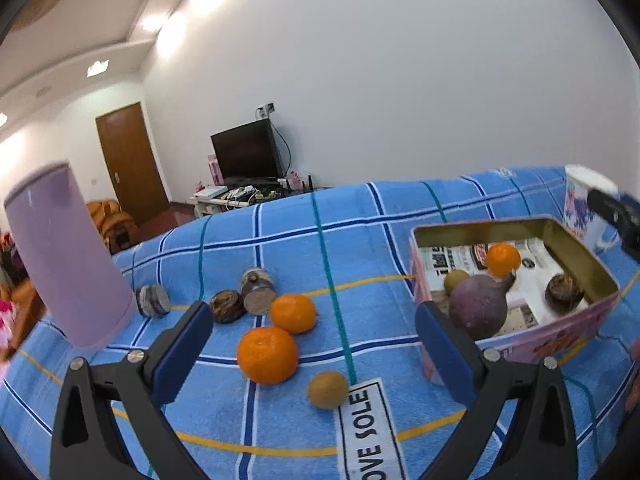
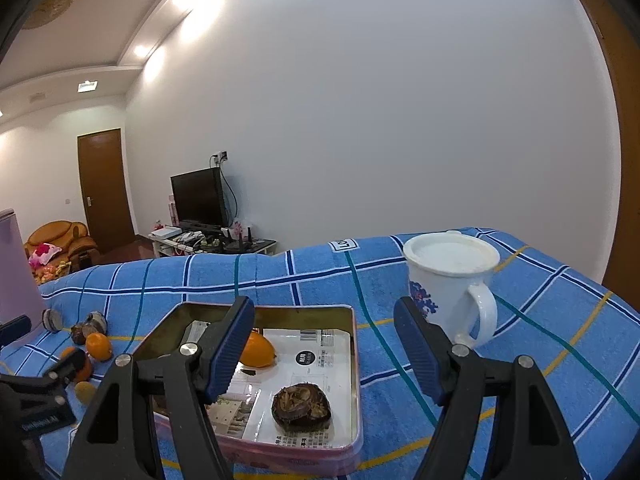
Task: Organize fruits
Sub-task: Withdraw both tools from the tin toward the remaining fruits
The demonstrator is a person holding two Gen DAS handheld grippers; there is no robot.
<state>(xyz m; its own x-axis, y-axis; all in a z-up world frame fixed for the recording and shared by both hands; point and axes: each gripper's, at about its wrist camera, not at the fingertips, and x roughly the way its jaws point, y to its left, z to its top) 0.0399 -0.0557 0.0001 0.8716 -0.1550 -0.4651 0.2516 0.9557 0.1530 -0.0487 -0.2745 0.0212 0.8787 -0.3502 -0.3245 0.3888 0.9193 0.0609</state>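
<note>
In the left wrist view, two oranges (image 1: 267, 355) (image 1: 293, 313), a small brown fruit (image 1: 328, 389) and dark round fruits (image 1: 227, 306) lie on the blue checked cloth (image 1: 280, 240). My left gripper (image 1: 314, 354) is open and empty above them. A pink tin (image 1: 560, 336) at the right holds an orange (image 1: 503, 259), a purple round fruit (image 1: 478, 306), a small brown fruit (image 1: 456, 280) and a dark fruit (image 1: 564, 293). In the right wrist view, my right gripper (image 2: 324, 350) is open and empty over the tin (image 2: 356, 380), above a dark fruit (image 2: 301, 406) and an orange (image 2: 258, 350).
A lilac cylinder (image 1: 68, 256) stands at the left of the cloth. A white mug with a lid (image 2: 454, 280) stands right of the tin. A label reading "LOVE SOLE" (image 1: 368, 428) is sewn on the cloth. A TV and door stand behind.
</note>
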